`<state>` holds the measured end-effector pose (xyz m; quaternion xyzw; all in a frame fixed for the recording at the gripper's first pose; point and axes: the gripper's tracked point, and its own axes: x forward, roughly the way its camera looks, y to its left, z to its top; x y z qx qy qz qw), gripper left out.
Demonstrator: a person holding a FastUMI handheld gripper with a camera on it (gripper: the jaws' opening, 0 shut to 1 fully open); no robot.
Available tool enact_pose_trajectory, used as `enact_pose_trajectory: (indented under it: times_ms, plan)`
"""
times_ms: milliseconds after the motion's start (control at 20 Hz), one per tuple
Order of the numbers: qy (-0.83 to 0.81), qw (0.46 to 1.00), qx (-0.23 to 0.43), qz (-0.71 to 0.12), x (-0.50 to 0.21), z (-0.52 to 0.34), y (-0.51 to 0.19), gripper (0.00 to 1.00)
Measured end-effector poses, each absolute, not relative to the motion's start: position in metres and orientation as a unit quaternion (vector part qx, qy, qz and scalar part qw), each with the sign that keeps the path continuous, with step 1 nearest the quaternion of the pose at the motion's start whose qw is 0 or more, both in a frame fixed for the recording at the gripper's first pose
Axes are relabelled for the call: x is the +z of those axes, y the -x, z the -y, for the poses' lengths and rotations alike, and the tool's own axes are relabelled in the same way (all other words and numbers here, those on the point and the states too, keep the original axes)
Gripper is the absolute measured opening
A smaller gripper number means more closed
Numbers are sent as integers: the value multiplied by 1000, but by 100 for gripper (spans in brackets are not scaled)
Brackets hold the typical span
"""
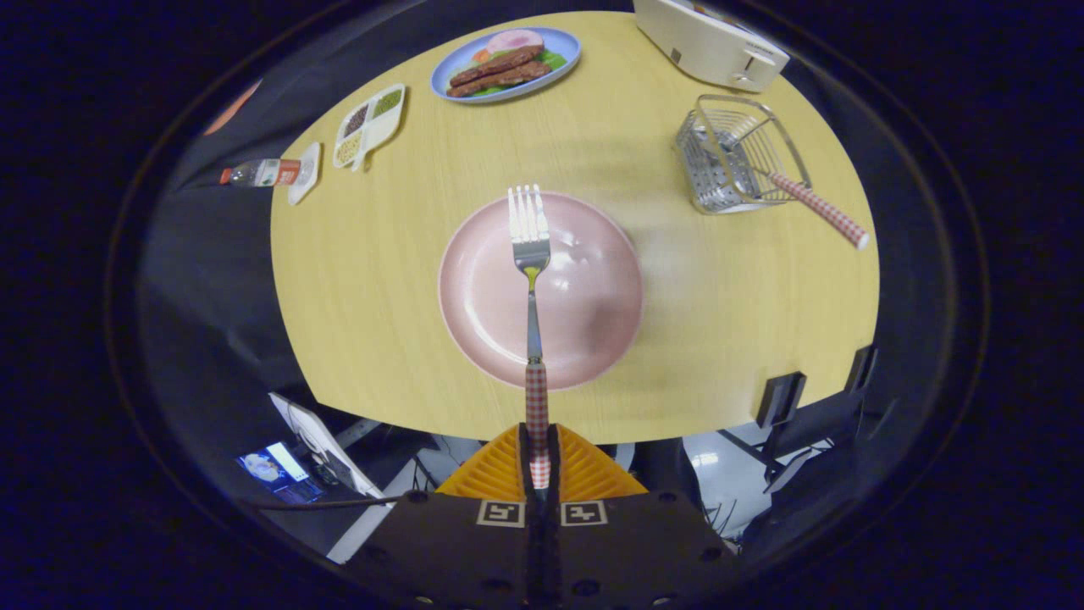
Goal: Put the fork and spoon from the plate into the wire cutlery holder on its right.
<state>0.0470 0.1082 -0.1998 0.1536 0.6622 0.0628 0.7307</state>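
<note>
My gripper [539,462] is shut on the red-and-white checked handle of the fork [531,280], which sticks out ahead of the fingers, lifted above the table. Its tines hang over the pink plate [584,296] that lies below on the wooden table. The wire cutlery holder [732,157] stands to the plate's right and farther off. A checked handle [817,207], seemingly the spoon's, leans out of the holder toward the table's right edge; its bowl end is hidden inside the wires.
Beyond the plate lies a blue plate of food [506,63]. A divided dish of grains [368,125] and a small bottle [262,172] sit at the table's left. A white appliance [711,42] stands behind the holder. The round wooden table [373,280] ends just ahead of my fingers.
</note>
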Motion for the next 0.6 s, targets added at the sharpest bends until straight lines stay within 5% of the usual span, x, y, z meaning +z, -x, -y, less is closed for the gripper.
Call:
enact_pose_trajectory:
  times_ms: [600]
  plan:
    - [-203, 669, 47, -714, -148, 7, -75, 1]
